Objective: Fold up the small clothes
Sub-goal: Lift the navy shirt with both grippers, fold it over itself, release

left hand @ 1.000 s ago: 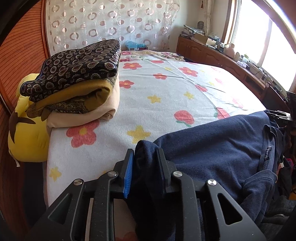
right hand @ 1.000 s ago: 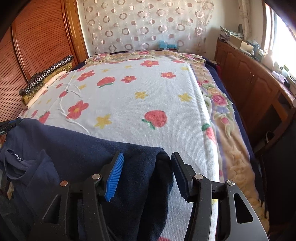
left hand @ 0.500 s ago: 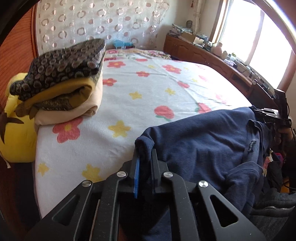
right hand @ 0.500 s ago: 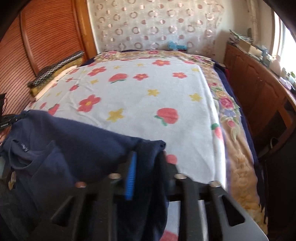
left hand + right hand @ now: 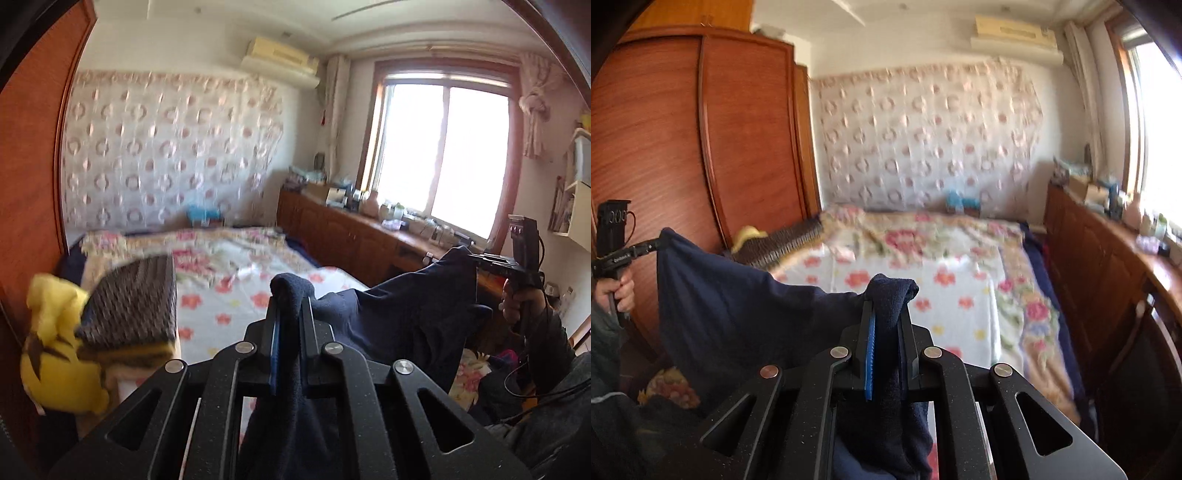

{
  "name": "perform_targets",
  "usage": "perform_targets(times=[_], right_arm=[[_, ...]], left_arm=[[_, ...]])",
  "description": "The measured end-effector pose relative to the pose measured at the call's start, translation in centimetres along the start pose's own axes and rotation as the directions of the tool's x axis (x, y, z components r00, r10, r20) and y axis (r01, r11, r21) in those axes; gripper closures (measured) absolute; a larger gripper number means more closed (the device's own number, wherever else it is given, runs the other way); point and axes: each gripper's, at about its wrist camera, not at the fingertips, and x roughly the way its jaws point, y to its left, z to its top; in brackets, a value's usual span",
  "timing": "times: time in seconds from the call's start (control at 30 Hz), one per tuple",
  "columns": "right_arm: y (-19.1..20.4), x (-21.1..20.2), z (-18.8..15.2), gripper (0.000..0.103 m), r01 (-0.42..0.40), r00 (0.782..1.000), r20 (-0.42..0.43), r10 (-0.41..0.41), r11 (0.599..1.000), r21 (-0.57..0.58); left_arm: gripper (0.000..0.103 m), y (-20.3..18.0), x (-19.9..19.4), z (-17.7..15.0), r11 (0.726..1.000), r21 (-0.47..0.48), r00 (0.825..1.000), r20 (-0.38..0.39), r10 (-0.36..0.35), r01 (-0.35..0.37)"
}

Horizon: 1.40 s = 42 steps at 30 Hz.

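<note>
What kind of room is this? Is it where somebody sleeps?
Yes, it looks like a bedroom at home. There is a big bed with a flowery blanket, a tall wooden wardrobe beside it, and an air conditioner high on the wall near the window.

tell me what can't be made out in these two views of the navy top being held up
- Navy garment: lower part is cut off by the bottom edge and hidden by the left gripper; type unclear.
- Same in the right wrist view, behind the right gripper.
- Bed sheet pattern: motion-blurred.
- Counter clutter: too small.
</note>
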Motion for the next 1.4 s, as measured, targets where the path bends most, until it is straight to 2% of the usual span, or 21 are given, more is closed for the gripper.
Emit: perform_targets(times=[0.07, 0.17, 0.3, 0.4, 0.53, 0.6, 0.67, 0.83, 0.9, 0.97, 1.1, 1.27, 1.4], right_arm=[[0.4, -3.1, 2.2, 0.094, 0.005, 0.997, 0.073, -0.003, 1.000, -0.023], [0.9, -7.0, 5.2, 0.094, 0.021, 0.986, 0.165, -0.011, 0.998, -0.057], [1.4, -11.2, 8.8, 0.094, 0.070, 0.961, 0.273, -0.041, 0.993, -0.097], [1.3, -12.6, 10.8, 0.094, 0.089, 0.949, 0.312, -0.050, 0.990, -0.110], [0.2, -11.0, 12.3, 0.094, 0.111, 0.951, 0.298, -0.077, 0.989, -0.099], [-0.4, -8.5, 12.4, 0.094, 0.120, 0.958, 0.269, -0.095, 0.989, -0.081], [-0.9, -4.2, 12.8, 0.094, 0.126, 0.969, 0.224, -0.109, 0.990, -0.062], [-3.0, 7.1, 14.1, 0.094, 0.131, 0.988, 0.085, -0.127, 0.991, -0.039], [-4.7, 12.5, 13.1, 0.093, 0.141, 0.990, 0.008, -0.141, 0.990, -0.008], [-6.0, 17.3, 12.3, 0.094, 0.153, 0.986, -0.069, -0.150, 0.988, 0.037], [-7.5, 25.2, 11.3, 0.094, 0.187, 0.966, -0.185, -0.179, 0.982, 0.024], [-10.3, 31.5, 13.1, 0.094, 0.187, 0.958, -0.232, -0.170, 0.981, 0.053], [-13.1, 33.6, 13.5, 0.093, 0.180, 0.951, -0.268, -0.155, 0.981, 0.070]], left_arm=[[0.094, -0.8, -1.7, 2.1, 1.000, 0.026, 0.998, 0.061, 0.012, -0.014], [0.094, -1.1, -4.4, 5.1, 0.997, 0.053, 0.986, 0.159, 0.048, -0.057], [0.094, -0.7, -6.8, 8.9, 0.994, 0.064, 0.962, 0.263, 0.071, -0.091], [0.094, -0.1, -7.0, 10.4, 0.991, 0.063, 0.949, 0.302, 0.095, -0.119], [0.094, 1.7, -4.3, 10.8, 0.988, 0.052, 0.949, 0.290, 0.127, -0.149], [0.094, 3.0, -1.2, 10.5, 0.981, 0.049, 0.951, 0.259, 0.170, -0.188], [0.094, 4.3, 1.8, 9.4, 0.979, 0.034, 0.957, 0.219, 0.188, -0.200], [0.094, 9.0, 14.5, 6.7, 0.964, 0.011, 0.962, 0.067, 0.264, -0.265], [0.094, 11.5, 20.5, 5.1, 0.956, 0.001, 0.956, -0.025, 0.292, -0.292], [0.094, 12.4, 24.0, 4.0, 0.950, -0.004, 0.947, -0.090, 0.309, -0.311], [0.094, 14.4, 30.8, 2.5, 0.941, 0.001, 0.924, -0.189, 0.333, -0.338], [0.094, 15.5, 34.6, 3.0, 0.935, 0.024, 0.905, -0.241, 0.350, -0.355], [0.094, 16.2, 36.5, 2.6, 0.935, 0.026, 0.895, -0.283, 0.346, -0.353]])
